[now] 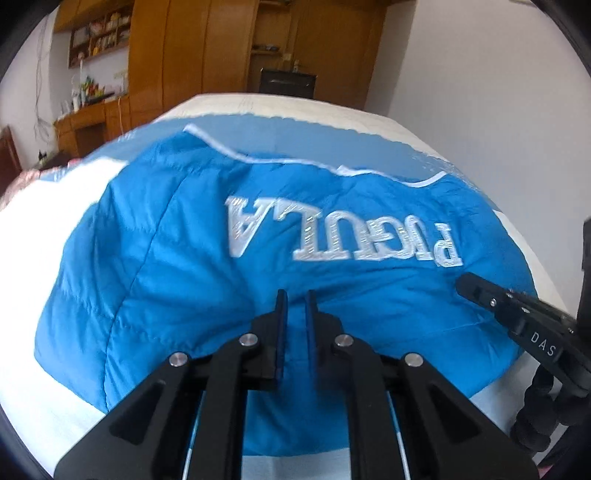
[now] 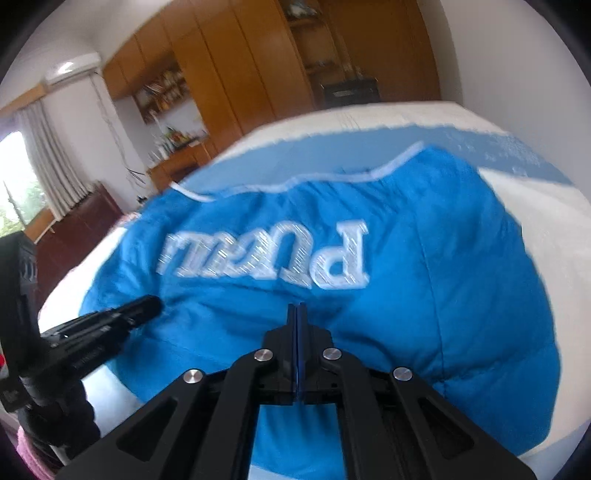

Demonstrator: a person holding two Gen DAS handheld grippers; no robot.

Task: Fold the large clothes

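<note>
Blue quilted jacket (image 1: 177,266) lies spread across a bed (image 1: 314,107) with a white and pale-blue cover, its white embroidered lettering (image 1: 343,236) reading upside down from both wrist views and a white-piped edge (image 1: 280,158) running along its far side. Left gripper (image 1: 295,306) sits low over the near part of the jacket; a narrow gap shows between its 2 blue-padded fingers, with blue fabric seen through the gap, though whether the pads pinch any of it cannot be told. Right gripper (image 2: 297,314) has its 2 fingers pressed flat together above the jacket's near edge, and no fabric can be seen caught between them. Each gripper appears at the side of the other's view, near the jacket. Wooden wardrobes (image 1: 192,48) and cluttered shelves (image 1: 99,33) stand beyond the bed.
</note>
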